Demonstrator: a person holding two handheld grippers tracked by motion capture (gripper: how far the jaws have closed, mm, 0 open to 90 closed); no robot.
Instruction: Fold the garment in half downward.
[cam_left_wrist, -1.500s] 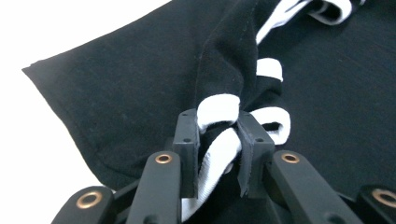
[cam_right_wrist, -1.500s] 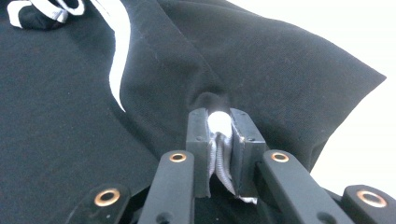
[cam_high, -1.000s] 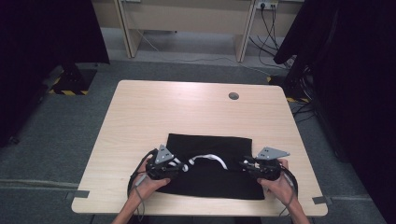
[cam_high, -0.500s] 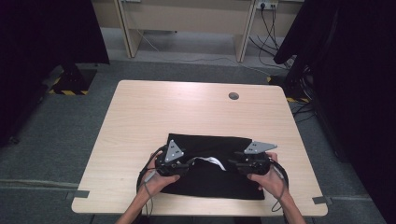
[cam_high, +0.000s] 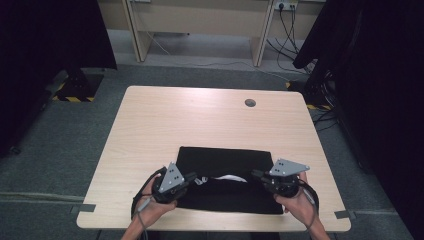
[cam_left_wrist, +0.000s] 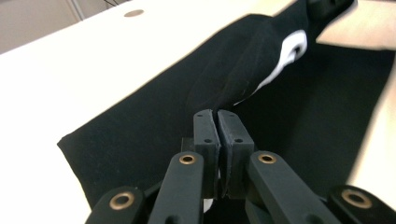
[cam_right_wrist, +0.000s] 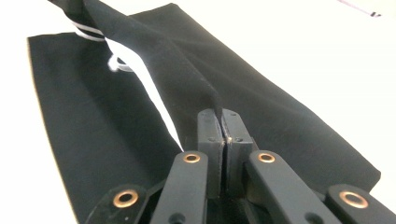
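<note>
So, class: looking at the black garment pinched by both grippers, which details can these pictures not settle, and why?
- Kind of garment: black garment lies folded; high view too small.
- White marking: left gripper view shows part, folds cover the rest; blurred.
- Near edge of the garment: high view, left gripper and right gripper cover it.
- Table front edge: cut off by hands.

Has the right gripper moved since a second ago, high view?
Yes. The right gripper has shifted toward the table's near edge, away from the round hole, and is now clamped on a lifted fold of the black cloth.
</note>
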